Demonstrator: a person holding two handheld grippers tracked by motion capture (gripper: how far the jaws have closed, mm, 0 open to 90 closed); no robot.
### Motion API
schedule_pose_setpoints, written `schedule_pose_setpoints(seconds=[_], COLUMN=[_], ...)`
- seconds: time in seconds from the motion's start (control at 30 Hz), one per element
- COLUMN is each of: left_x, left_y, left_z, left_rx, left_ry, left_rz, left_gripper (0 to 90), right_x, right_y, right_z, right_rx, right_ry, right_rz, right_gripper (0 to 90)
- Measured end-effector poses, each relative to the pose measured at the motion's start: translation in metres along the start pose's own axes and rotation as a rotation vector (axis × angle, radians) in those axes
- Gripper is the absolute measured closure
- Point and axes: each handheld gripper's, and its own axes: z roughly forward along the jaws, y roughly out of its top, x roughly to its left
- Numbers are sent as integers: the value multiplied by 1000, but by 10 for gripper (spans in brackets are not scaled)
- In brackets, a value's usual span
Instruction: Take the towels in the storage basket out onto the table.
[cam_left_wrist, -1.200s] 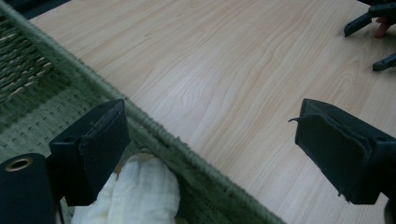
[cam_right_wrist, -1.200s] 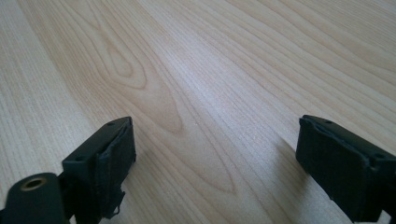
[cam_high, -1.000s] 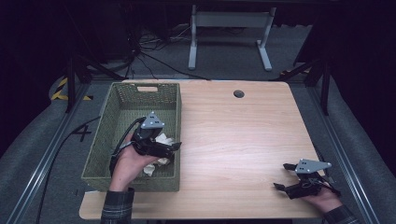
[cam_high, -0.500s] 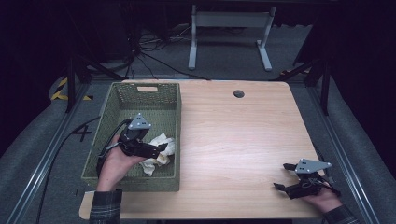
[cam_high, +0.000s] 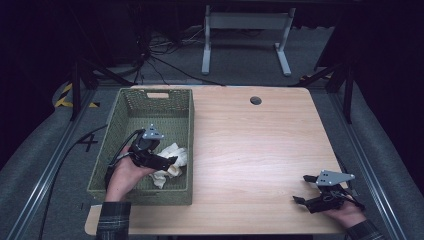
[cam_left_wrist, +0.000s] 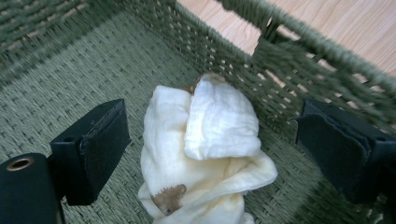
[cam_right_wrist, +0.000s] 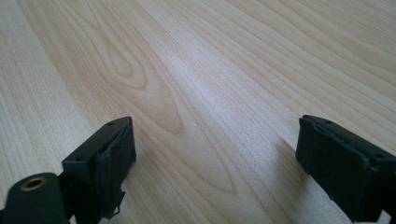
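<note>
I am holding my left gripper (cam_left_wrist: 210, 154) inside the olive-green woven basket (cam_high: 165, 107), jaws spread wide and gripping nothing, with the crumpled cream cloth with brown stains (cam_left_wrist: 205, 149) lying directly ahead between them, against the basket's right-hand wall. Its long axis is running along my line of approach, not across the jaws. My right gripper (cam_high: 312, 192) is resting wide open and empty on the light wooden table (cam_high: 260, 150), well apart. I am seeing no readable writing.
</note>
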Motion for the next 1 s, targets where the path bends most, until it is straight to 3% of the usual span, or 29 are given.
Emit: schedule_pose_setpoints(seconds=[0.23, 0.27, 0.47, 0.67, 1.0], left_x=[4, 4, 4, 3, 2], left_y=[-5, -6, -10, -13, -16], left_z=[16, 21, 34, 46, 53], left_rx=[41, 71, 137, 224, 279], left_ry=[-5, -12, -3, 14, 1], left_rz=[-31, -29, -45, -32, -21], left_gripper=[107, 106, 84, 82, 92], right_x=[0, 0, 0, 0, 0], right_y=[0, 0, 0, 0, 0], right_z=[0, 0, 0, 0, 0], right_rx=[0, 0, 0, 0, -1], right_ry=[0, 0, 0, 0, -1], right_rz=[0, 0, 0, 0, 0], right_gripper=[122, 123, 122, 122, 122])
